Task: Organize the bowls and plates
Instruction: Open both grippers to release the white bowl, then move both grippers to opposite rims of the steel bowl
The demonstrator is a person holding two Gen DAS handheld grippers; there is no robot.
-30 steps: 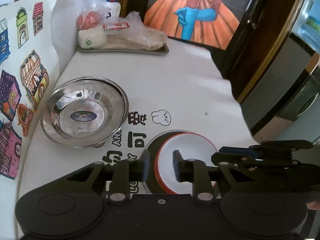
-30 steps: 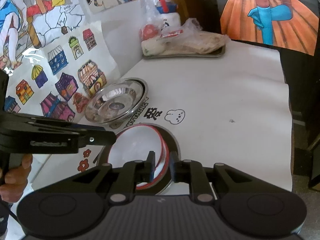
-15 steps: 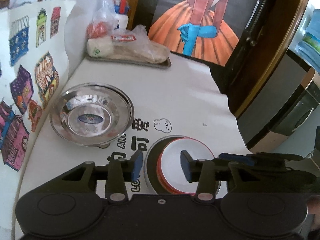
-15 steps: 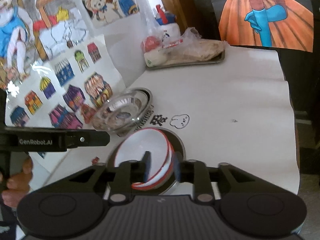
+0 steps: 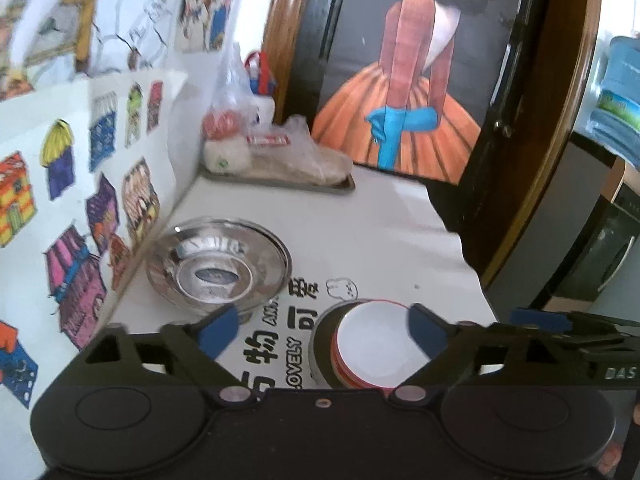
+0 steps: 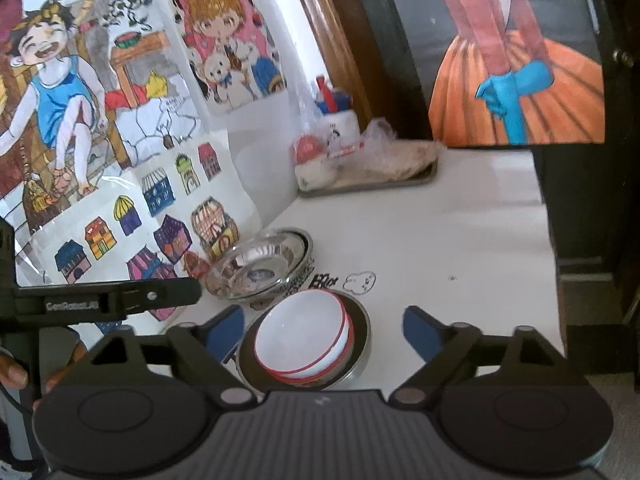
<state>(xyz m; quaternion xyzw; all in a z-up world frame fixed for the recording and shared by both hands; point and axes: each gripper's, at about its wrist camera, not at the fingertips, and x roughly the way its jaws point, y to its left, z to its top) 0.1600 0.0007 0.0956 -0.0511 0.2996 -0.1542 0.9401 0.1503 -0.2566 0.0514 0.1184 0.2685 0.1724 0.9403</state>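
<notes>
Two white red-rimmed bowls [image 6: 300, 334] sit stacked on one dark round plate [image 6: 360, 344]; one shiny steel dish [image 5: 218, 266] sits far left. The left gripper [image 5: 320, 334] and right gripper [image 6: 323, 330] have just opened wide, holding nothing.

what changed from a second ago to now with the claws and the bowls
Both claws, left and right, have just been opening, releasing the white red-rimmed bowls and backing away. The bowls stayed in the dark round plate; the shiny steel plate didn't move.

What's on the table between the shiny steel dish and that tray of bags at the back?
Nothing: bare white table between steel dish and tray, in both views.
</notes>
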